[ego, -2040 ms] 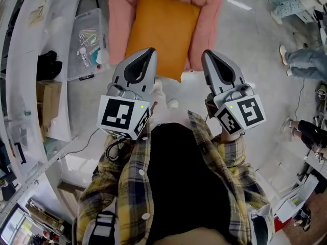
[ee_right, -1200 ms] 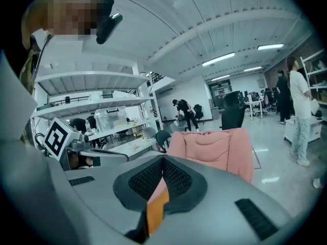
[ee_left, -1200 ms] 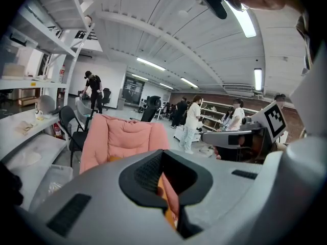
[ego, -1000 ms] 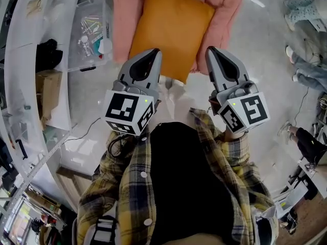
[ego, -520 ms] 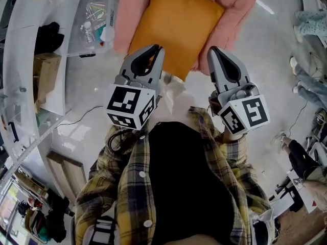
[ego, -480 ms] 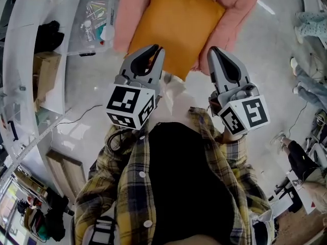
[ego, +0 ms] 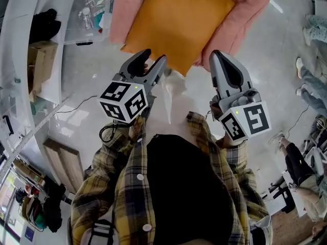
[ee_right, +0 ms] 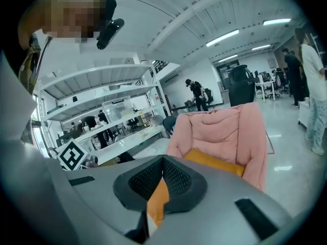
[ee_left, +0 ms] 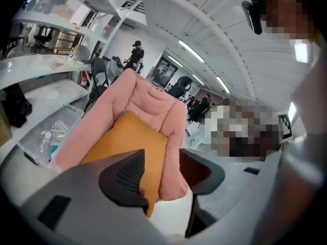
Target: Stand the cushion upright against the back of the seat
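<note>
An orange cushion point(ego: 179, 22) lies flat on the seat of a pink padded chair point(ego: 245, 14), whose back rises behind it in the left gripper view point(ee_left: 153, 98). My left gripper point(ego: 155, 58) hangs just short of the cushion's near edge with its jaws opening. The left gripper view shows a gap between its pads point(ee_left: 127, 177) with nothing in it, and the cushion point(ee_left: 122, 142) beyond. My right gripper point(ego: 219, 56) is near the seat's right front rim, with its pads point(ee_right: 176, 180) meeting at the tips. Orange cushion point(ee_right: 214, 162) shows beyond them.
On the floor left of the chair stands a clear plastic box point(ego: 94, 6) of small parts. White shelving point(ego: 20, 60) and a cardboard box point(ego: 43, 65) line the left side. People stand at the right point(ego: 311, 80). A cable point(ego: 76, 111) trails over the floor.
The left jaws have gone from shut to open and that gripper has rolled. Both grippers have come lower, toward the cushion's near edge. The cushion has not moved on the seat.
</note>
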A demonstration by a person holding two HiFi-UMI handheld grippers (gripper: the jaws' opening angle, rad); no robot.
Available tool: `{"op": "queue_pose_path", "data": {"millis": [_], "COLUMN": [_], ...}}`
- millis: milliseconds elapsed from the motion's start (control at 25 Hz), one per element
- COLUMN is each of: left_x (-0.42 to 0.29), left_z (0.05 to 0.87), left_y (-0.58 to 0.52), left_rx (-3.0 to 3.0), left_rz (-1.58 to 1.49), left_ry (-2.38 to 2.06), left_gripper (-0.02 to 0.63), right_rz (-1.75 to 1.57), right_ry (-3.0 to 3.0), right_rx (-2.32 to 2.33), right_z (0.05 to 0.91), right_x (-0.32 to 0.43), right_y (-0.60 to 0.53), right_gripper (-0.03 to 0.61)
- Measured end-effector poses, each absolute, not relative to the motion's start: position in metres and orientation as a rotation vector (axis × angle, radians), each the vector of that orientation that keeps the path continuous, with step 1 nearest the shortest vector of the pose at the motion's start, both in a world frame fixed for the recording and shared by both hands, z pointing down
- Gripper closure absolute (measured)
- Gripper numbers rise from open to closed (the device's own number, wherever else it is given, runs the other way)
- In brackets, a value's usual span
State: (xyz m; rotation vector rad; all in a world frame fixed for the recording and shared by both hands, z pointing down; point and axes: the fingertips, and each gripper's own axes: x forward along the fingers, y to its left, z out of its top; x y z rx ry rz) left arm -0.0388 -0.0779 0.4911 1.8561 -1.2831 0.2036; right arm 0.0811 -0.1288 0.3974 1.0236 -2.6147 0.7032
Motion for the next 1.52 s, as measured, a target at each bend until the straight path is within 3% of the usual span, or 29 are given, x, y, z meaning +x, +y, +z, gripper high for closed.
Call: {"op": "queue_pose_path", "data": {"millis": [920, 1520], "left_x": [-0.054, -0.037], "left_z": [0.753, 0.843], "left_y": [-0.006, 0.015], "left_rx": [1.329, 1.322], "left_rz": [0.236, 0.086], "left_ry": [-1.194, -0.992], "left_gripper": [0.362, 0.362], "right_rz": [0.753, 0.791], "right_ry": [-2.574, -2.511], "right_rx": [0.848, 0.784], "right_z": [0.503, 0.543], "right_x": [0.048, 0.042], "right_y": [-0.134, -0.126], "right_gripper": [0.561, 0.561]}}
